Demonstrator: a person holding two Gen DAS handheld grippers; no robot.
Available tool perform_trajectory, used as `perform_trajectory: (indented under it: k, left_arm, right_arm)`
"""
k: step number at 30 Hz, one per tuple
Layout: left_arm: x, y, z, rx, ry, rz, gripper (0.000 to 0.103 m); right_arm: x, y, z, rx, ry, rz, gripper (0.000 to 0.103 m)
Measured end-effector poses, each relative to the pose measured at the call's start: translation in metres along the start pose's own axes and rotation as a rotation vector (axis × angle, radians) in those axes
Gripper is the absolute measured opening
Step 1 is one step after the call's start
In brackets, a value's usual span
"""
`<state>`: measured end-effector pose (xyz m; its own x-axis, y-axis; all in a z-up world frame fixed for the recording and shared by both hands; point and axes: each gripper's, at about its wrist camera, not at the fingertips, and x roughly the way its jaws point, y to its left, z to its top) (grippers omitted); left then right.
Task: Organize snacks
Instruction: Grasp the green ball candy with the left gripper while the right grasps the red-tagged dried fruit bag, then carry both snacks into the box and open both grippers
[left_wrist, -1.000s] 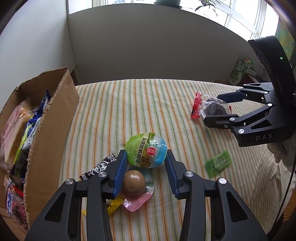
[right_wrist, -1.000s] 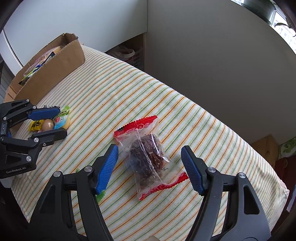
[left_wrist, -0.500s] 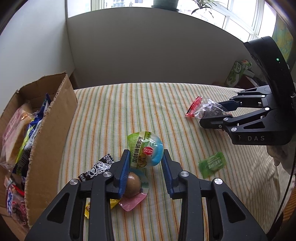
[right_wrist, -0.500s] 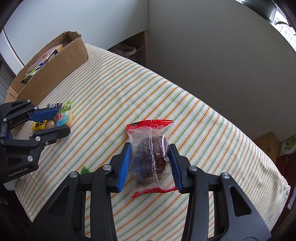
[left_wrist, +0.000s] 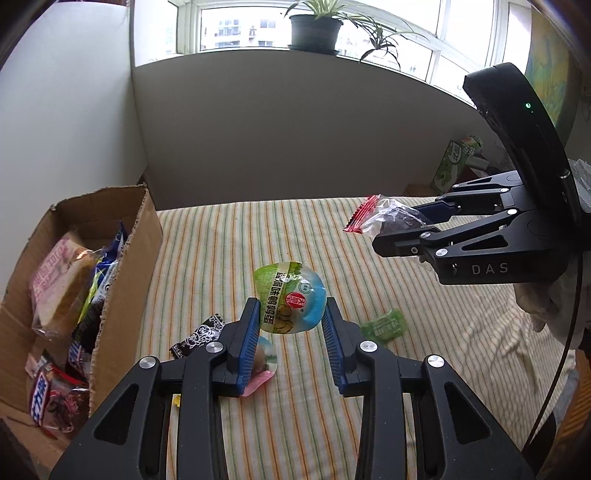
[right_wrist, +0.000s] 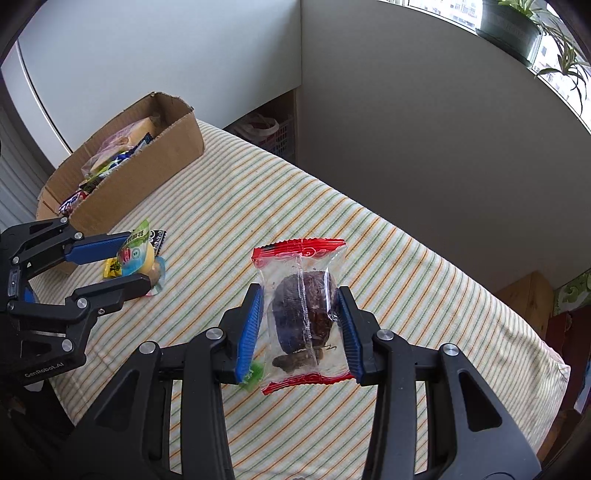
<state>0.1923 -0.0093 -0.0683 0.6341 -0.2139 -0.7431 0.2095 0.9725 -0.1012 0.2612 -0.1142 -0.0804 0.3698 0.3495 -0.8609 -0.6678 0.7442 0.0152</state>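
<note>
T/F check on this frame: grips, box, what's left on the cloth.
1. The left gripper is shut on the egg pack. True.
2. The right gripper is empty. False: it is shut on the red-ended date pack.
3. The cardboard box is empty. False: snack packs fill it.
4. A green candy lies on the striped cloth. True.
5. The black packet is inside the box. False: it lies on the cloth beside it.
</note>
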Motion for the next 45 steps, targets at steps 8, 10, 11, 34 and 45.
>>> perform_trajectory:
  k: [8,10,11,34,45]
  left_arm:
    - [-0.031,0.016,-0.005,-0.015,-0.066,0.017,0.032]
    - [-0.039,0.023,-0.006,-0.023,-0.084,0.030,0.032]
    - [-0.042,0.027,-0.008,-0.028,-0.092,0.035,0.032]
    - [-0.086,0.138,-0.044,-0.204,-0.161,0.138,0.032]
    - [-0.086,0.164,-0.052,-0.247,-0.151,0.162,0.032]
  right_arm:
    - [-0.015,0.033,0.014,-0.033,-0.030,0.018,0.042]
    - [-0.017,0.041,0.019,-0.041,-0.035,0.027,0.042]
    - [-0.017,0.046,0.021,-0.047,-0.038,0.031,0.042]
    - [0.012,0.153,0.102,-0.140,-0.067,0.087,0.042]
    - [0.044,0.166,0.149,-0.105,-0.074,0.103,0.042]
